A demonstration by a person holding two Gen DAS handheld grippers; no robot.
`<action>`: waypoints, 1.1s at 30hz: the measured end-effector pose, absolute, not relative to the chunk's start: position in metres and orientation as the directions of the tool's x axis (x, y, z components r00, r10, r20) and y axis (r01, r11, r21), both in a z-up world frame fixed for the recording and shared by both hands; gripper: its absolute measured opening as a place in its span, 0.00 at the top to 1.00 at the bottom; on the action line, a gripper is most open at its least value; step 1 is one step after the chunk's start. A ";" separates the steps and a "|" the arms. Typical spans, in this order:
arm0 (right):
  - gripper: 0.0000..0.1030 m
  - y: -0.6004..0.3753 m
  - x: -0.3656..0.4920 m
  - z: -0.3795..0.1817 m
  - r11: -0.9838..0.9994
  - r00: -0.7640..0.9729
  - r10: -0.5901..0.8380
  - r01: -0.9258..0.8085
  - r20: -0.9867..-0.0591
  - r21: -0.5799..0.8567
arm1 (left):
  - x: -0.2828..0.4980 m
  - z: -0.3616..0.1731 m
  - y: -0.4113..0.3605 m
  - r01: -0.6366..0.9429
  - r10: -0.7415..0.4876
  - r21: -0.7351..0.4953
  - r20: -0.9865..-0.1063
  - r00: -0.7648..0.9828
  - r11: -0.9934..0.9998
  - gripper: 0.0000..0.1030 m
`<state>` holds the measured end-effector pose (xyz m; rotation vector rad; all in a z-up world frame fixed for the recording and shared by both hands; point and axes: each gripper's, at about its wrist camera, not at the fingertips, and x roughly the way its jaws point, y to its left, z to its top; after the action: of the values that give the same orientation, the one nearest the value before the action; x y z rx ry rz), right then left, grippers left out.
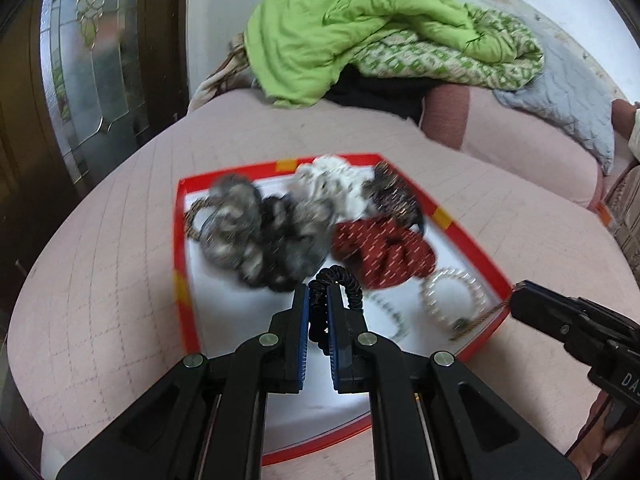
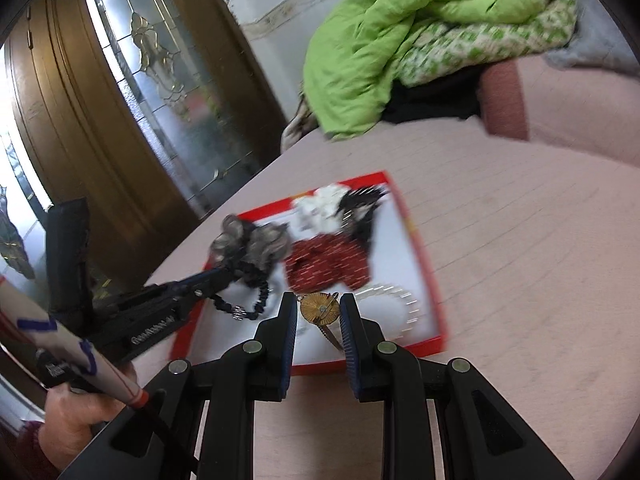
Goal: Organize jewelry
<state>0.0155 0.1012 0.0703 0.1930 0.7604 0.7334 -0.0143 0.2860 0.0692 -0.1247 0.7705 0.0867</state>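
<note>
On my left wrist view, my left gripper [image 1: 319, 300] pinches a ribbed black elastic bracelet [image 1: 347, 284] over the red-rimmed tray [image 1: 182, 280] of fuzzy scrunchies [image 1: 256, 232]; only my right wrist view shows my right gripper [image 2: 319, 312] clamping a round gold pendant [image 2: 320, 309] above that tray's near edge

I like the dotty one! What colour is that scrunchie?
Dark red scrunchie with little white dashes; clearest in left wrist view.
</note>
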 end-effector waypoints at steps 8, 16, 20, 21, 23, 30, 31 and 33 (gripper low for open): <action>0.75 0.127 0.021 0.045 0.746 0.440 0.644 -0.540 -0.626 0.389 | -0.013 0.052 0.293 -0.144 0.059 -0.051 -0.740 0.670 0.988 0.92; 0.58 0.123 0.022 0.047 0.753 0.447 0.631 -0.550 -0.634 0.363 | -0.012 0.054 0.293 -0.168 0.085 -0.040 -0.736 0.672 0.985 0.68; 0.58 0.117 0.015 0.060 0.758 0.485 0.628 -0.558 -0.609 0.337 | -0.015 0.062 0.293 -0.191 0.100 -0.048 -0.713 0.694 0.980 0.67; 0.58 0.113 0.011 0.066 0.763 0.503 0.625 -0.558 -0.597 0.328 | -0.019 0.067 0.291 -0.201 0.112 -0.048 -0.695 0.711 0.978 0.62; 0.58 0.105 0.003 0.076 0.783 0.551 0.602 -0.551 -0.578 0.290 | -0.027 0.077 0.287 -0.218 0.135 -0.046 -0.655 0.743 0.975 0.51; 0.41 0.061 -0.066 0.109 0.849 0.719 0.514 -0.506 -0.468 0.154 | -0.093 0.116 0.251 -0.247 0.179 -0.068 -0.509 0.842 0.967 0.20; 0.36 0.056 -0.075 0.111 0.854 0.732 0.504 -0.501 -0.459 0.140 | -0.106 0.119 0.243 -0.246 0.186 -0.060 -0.491 0.851 0.967 0.13; 0.30 0.038 -0.106 0.112 0.863 0.758 0.489 -0.492 -0.431 0.113 | -0.134 0.125 0.229 -0.242 0.199 -0.039 -0.453 0.869 0.969 0.07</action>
<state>-0.1062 0.0384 0.1124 -0.0073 0.4675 0.5342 -0.1338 0.2286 0.1252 -0.0958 0.4634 0.2308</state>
